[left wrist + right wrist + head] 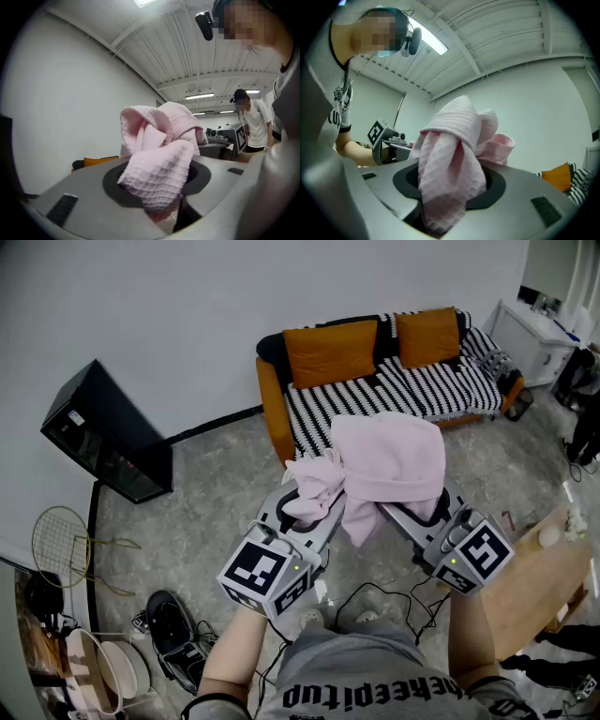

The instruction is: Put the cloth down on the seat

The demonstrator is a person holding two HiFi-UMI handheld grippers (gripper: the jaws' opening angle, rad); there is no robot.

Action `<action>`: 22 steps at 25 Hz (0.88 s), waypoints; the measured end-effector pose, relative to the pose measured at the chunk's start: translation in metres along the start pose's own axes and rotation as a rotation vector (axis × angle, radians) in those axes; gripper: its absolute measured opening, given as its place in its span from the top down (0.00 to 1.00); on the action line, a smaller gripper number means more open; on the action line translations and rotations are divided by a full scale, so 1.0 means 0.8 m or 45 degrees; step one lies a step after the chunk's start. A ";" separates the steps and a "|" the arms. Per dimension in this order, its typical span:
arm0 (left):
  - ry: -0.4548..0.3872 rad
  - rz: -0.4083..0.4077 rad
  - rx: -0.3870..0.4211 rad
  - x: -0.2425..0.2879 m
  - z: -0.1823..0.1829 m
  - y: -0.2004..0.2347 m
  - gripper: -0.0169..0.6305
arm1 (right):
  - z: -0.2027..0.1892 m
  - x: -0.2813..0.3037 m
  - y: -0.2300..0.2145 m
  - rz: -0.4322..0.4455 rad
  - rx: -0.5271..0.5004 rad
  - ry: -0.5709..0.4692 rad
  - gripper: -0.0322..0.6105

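So, both grippers are clamped onto the same pink waffle-weave cloth. The left gripper has a wad of it stuffed between its jaws, and the right gripper does too; both sets of jaws stand fairly wide because the fabric is bunched thick. The cloth hangs in the air between them, over the grey floor, well short of the black-and-white striped seat of the orange sofa.

Biggest risk imo: letting go from here drops it on the floor, not the seat. Also, with folds jammed that deep into the jaws, it could snag on one side when they open and end up dangling off one gripper. The black cables by the feet look like a trip hazard on the walk over.

Containers: only the black cabinet by the wall, and I can't tell what's in it.
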State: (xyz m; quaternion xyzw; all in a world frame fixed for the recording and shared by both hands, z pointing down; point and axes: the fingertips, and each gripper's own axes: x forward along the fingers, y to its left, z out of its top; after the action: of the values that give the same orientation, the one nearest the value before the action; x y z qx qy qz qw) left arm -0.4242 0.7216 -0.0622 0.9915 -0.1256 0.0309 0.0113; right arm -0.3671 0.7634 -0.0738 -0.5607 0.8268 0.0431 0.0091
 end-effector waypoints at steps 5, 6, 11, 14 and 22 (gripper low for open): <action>0.008 -0.003 -0.002 0.000 -0.003 0.000 0.67 | -0.003 0.000 0.002 -0.014 -0.008 0.002 0.63; 0.010 -0.004 -0.002 0.001 -0.003 -0.002 0.67 | -0.003 -0.003 0.001 -0.016 -0.009 0.003 0.63; 0.017 -0.002 0.003 0.016 -0.008 -0.024 0.67 | -0.007 -0.027 -0.010 -0.028 -0.012 0.001 0.63; 0.027 0.003 0.005 0.020 -0.012 -0.030 0.67 | -0.012 -0.034 -0.013 -0.029 -0.006 -0.001 0.63; 0.043 0.026 -0.032 0.034 -0.025 -0.051 0.67 | -0.025 -0.058 -0.024 -0.013 -0.008 0.039 0.62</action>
State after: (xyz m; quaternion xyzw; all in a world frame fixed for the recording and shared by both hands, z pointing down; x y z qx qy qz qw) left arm -0.3889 0.7553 -0.0409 0.9893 -0.1359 0.0462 0.0256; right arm -0.3314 0.7974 -0.0523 -0.5656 0.8238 0.0372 -0.0049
